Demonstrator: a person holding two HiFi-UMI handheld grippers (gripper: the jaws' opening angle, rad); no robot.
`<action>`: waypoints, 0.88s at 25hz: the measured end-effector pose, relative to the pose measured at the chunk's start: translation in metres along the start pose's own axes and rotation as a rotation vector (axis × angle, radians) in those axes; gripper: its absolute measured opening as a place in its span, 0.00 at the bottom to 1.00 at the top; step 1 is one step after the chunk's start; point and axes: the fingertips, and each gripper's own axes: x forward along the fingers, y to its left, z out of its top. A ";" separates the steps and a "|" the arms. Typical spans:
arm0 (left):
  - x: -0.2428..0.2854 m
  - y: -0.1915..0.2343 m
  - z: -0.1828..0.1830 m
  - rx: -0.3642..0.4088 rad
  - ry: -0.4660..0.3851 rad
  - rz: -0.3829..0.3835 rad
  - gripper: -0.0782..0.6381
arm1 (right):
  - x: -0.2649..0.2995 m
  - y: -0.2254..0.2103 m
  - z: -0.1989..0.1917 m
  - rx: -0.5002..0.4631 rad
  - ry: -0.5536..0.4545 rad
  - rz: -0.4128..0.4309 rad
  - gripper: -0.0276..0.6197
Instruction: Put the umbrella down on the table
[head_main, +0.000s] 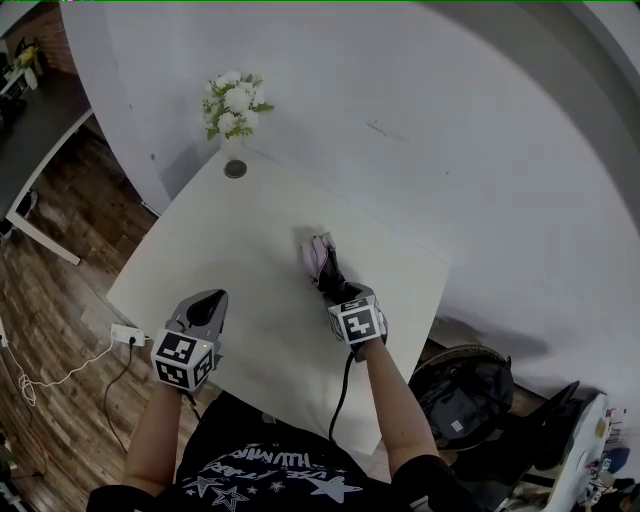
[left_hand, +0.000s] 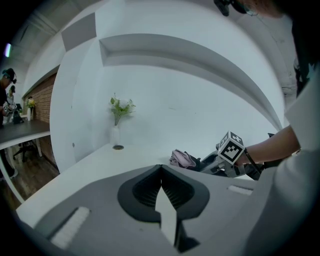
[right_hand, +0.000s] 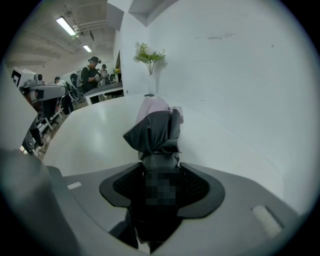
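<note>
A folded umbrella (head_main: 318, 257), pink cloth with a dark grey cover, lies low over the middle of the white table (head_main: 240, 240). My right gripper (head_main: 331, 286) is shut on its near end, and the rest points away from me. In the right gripper view the umbrella (right_hand: 155, 125) fills the space between the jaws of the right gripper (right_hand: 161, 181). From the left gripper view the umbrella (left_hand: 183, 159) looks to rest on or just above the tabletop; I cannot tell which. My left gripper (head_main: 208, 301) hovers near the table's front left, shut and holding nothing, as the left gripper view also shows (left_hand: 161, 171).
A white vase of flowers (head_main: 233, 108) stands at the table's far corner against the wall. A dark bag (head_main: 466, 396) sits on the floor at the right. A power strip (head_main: 128, 335) lies on the wooden floor at the left. People stand at desks (right_hand: 93, 73) far off.
</note>
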 end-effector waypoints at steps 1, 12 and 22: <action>-0.002 -0.001 0.000 0.002 0.000 0.001 0.12 | 0.000 0.001 0.000 -0.001 -0.001 -0.001 0.43; -0.024 -0.014 0.003 0.015 -0.016 0.003 0.12 | -0.020 0.013 0.006 0.008 -0.068 -0.004 0.43; -0.051 -0.031 0.010 0.034 -0.046 0.012 0.12 | -0.065 0.023 0.013 0.012 -0.162 -0.011 0.39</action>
